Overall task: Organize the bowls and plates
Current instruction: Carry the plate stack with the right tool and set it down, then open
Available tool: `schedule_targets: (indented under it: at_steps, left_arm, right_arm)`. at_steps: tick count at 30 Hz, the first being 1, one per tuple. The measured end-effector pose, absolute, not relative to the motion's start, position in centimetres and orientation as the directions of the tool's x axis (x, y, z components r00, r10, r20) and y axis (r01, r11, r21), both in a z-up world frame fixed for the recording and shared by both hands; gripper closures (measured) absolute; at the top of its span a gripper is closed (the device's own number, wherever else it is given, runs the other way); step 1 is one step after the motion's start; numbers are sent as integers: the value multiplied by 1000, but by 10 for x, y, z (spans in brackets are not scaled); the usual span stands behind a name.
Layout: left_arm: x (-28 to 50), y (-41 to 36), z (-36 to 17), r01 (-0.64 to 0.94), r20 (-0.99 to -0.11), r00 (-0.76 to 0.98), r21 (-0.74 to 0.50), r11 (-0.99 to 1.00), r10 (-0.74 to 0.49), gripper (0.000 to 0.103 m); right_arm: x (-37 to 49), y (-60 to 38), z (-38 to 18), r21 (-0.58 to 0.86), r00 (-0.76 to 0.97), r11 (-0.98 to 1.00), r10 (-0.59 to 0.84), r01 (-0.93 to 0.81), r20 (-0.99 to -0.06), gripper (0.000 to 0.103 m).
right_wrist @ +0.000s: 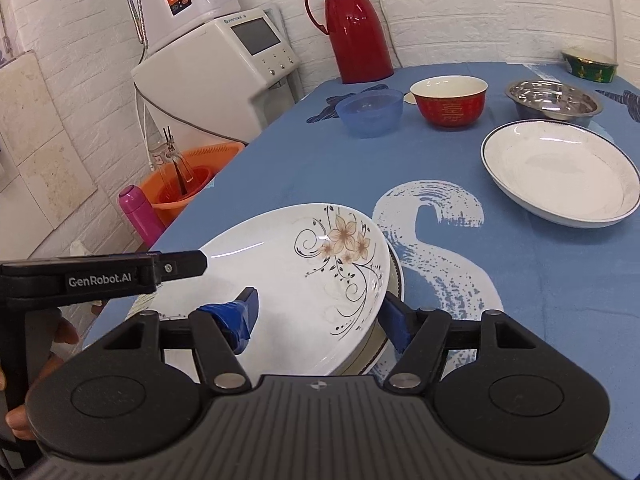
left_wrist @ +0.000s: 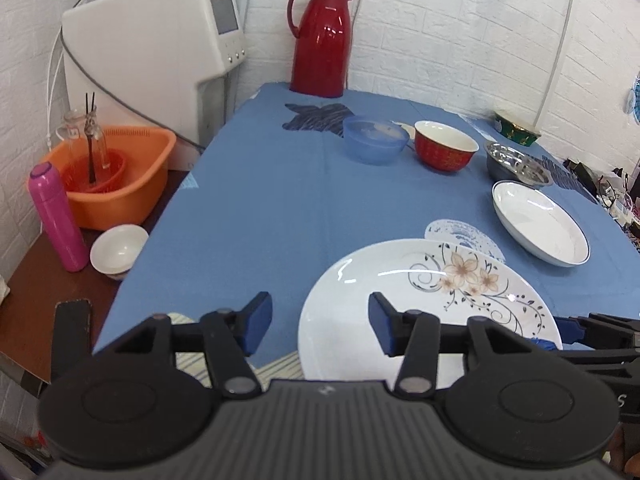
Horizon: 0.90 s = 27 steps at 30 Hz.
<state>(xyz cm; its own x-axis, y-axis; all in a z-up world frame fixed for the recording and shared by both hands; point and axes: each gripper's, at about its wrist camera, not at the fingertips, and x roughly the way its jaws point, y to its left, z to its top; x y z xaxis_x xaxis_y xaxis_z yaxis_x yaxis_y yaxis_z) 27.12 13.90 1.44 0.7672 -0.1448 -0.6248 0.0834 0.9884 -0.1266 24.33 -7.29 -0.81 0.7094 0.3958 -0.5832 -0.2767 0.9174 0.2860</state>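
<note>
Floral plate [right_wrist: 304, 280]: white, flower print on its far-right part; at near edge of the blue tablecloth [left_wrist: 260, 208]. Right wrist view: tilted, left side raised, right rim down on another plate [right_wrist: 394, 280] w/ dark-banded rim lying beneath it. Round, so no real long axis; tilt runs left-high to right-low, flower side toward the far right.
Left gripper [left_wrist: 320, 326]: jaws spread wide, nothing between the pads. Right pad is over the floral plate's near-left part, left pad is over bare cloth; contact w/ plate can't tell.
Right gripper [right_wrist: 320, 316]: jaws wide, straddling the floral plate's right rim – left pad over the plate face, right pad outside & below the rim. Not closed on it; touching or not, can't tell.
Rimmed plate [right_wrist: 560, 172]: white, thin dark line at rim, flat on cloth, right of centre, apart from floral plate.
Steel bowl [right_wrist: 554, 100]: just behind rimmed plate.
Red bowl [right_wrist: 448, 100]: upright, left of steel bowl.
Blue bowl [right_wrist: 370, 112]: translucent, upright, just left of red bowl.
Green bowl [right_wrist: 590, 65]: far right, near wall.
Red jug [left_wrist: 320, 36]: upright at far table edge, handle to the left.
Off table, left: orange basin [left_wrist: 116, 176], pink bottle [left_wrist: 58, 216], small white bowl [left_wrist: 118, 252], white appliance [left_wrist: 160, 60].
</note>
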Motion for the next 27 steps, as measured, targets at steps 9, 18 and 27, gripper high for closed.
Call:
schedule_targets:
  at_steps: [9, 18, 27]
  left_arm:
    - [265, 131, 24, 96, -607, 778, -136, 986, -159, 52]
    - [260, 109, 32, 129, -603, 780, -103, 986, -166, 50]
    - [257, 73, 42, 186, -585, 784, -100, 977, -209, 44]
  right_arm:
    - [241, -87, -6, 258, 688, 923, 386, -287, -615, 50]
    - [223, -109, -4, 306, 714, 919, 386, -247, -584, 50]
    - [218, -144, 8, 310, 756, 942, 297, -130, -583, 50]
